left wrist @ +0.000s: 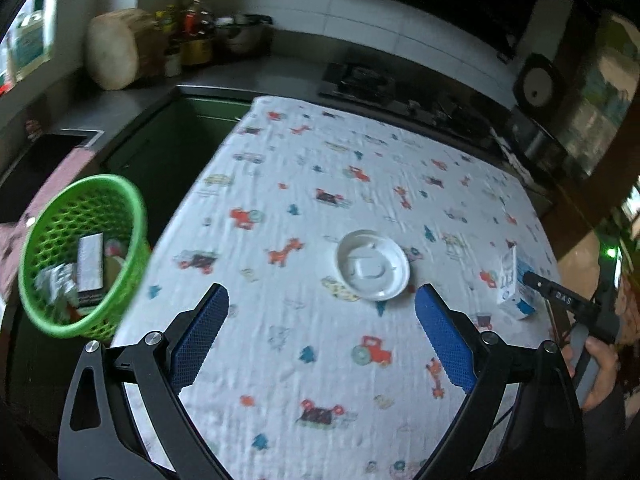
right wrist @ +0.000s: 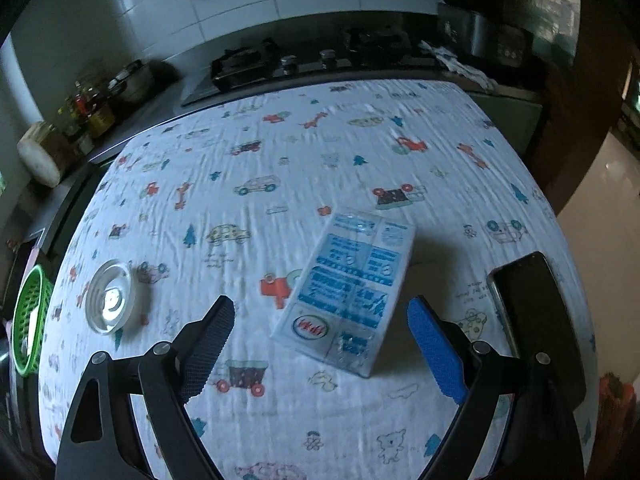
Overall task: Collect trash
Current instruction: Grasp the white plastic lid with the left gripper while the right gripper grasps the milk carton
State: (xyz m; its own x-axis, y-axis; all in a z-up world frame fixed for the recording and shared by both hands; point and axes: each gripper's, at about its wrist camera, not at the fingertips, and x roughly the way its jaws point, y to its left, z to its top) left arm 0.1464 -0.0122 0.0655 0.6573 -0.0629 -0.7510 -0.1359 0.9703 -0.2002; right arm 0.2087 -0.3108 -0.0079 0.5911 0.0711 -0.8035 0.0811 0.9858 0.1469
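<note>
Trash lies on a table covered by a cloth [left wrist: 304, 184] printed with small cars and animals. Near the middle sits a white lid [left wrist: 373, 265], upturned, just beyond the left gripper [left wrist: 322, 332], whose 2 blue pads stand spread wide with nothing between them. A blue-and-white carton [right wrist: 352, 288] lies flat on the cloth toward the right side, directly ahead of the right gripper [right wrist: 320, 344]; its jaws are also spread, and the carton's near end falls between the fingertips without touching either pad. A dark phone [right wrist: 528, 304] lies just right of the carton. Off the table's left edge stands a green mesh basket [left wrist: 132, 216], already holding a box and crumpled wrappers. In the left view, a hand [left wrist: 596, 372] grips the right gripper's handle.
</note>
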